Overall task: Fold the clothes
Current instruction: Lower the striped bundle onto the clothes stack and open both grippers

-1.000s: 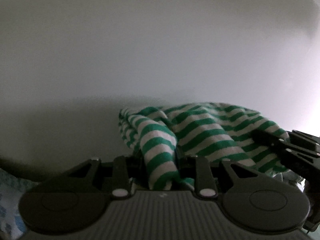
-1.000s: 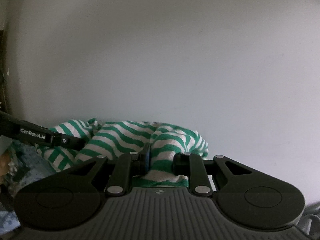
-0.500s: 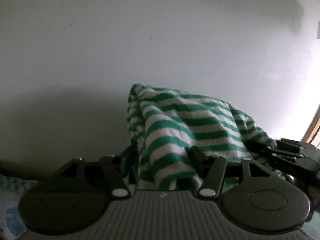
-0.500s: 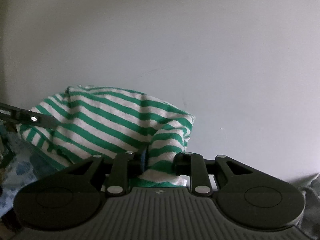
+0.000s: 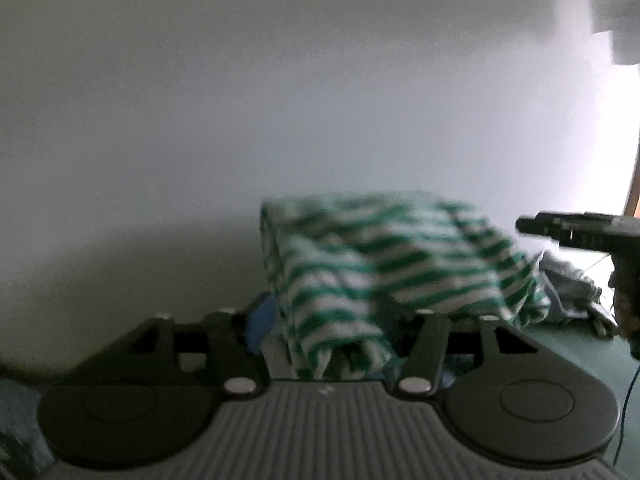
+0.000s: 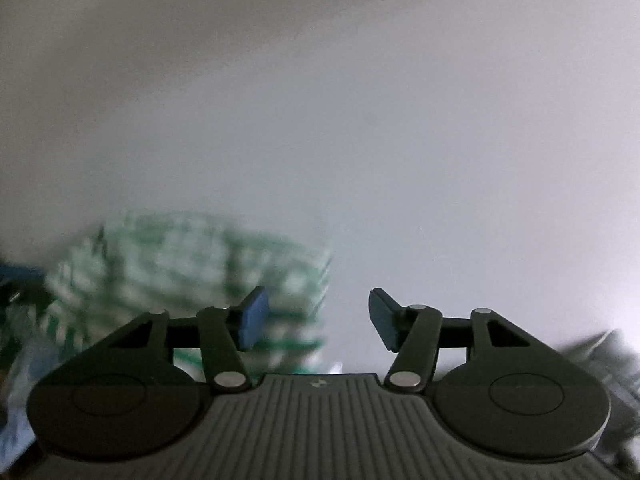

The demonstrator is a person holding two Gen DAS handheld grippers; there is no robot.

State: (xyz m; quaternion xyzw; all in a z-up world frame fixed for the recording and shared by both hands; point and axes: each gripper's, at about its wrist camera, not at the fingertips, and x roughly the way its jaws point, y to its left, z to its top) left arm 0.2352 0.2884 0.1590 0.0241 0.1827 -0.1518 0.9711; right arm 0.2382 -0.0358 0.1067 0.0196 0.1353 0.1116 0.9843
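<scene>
The green-and-white striped garment (image 5: 384, 264) is bunched and motion-blurred in front of a pale wall. A fold of it hangs between the fingers of my left gripper (image 5: 328, 320), whose jaws are opening; the pads no longer pinch the cloth. At the right edge of the left wrist view my right gripper (image 5: 576, 228) reaches in beside the garment. In the right wrist view my right gripper (image 6: 318, 320) is opening, its blue pads (image 6: 252, 320) wide apart and free of the cloth. There the striped garment (image 6: 180, 264) lies left of it, behind the left finger.
A white wall (image 5: 280, 100) fills the background of both views. Crumpled grey cloth (image 5: 568, 280) lies on a green surface (image 5: 580, 344) to the right. Blue patterned fabric (image 5: 16, 400) shows at the lower left, and a white object (image 5: 616, 20) sits at the top right.
Both grippers were pinched on the striped garment and have since opened. The right one has let go of it and shifted right; the cloth now sits slack between the left gripper's fingers.
</scene>
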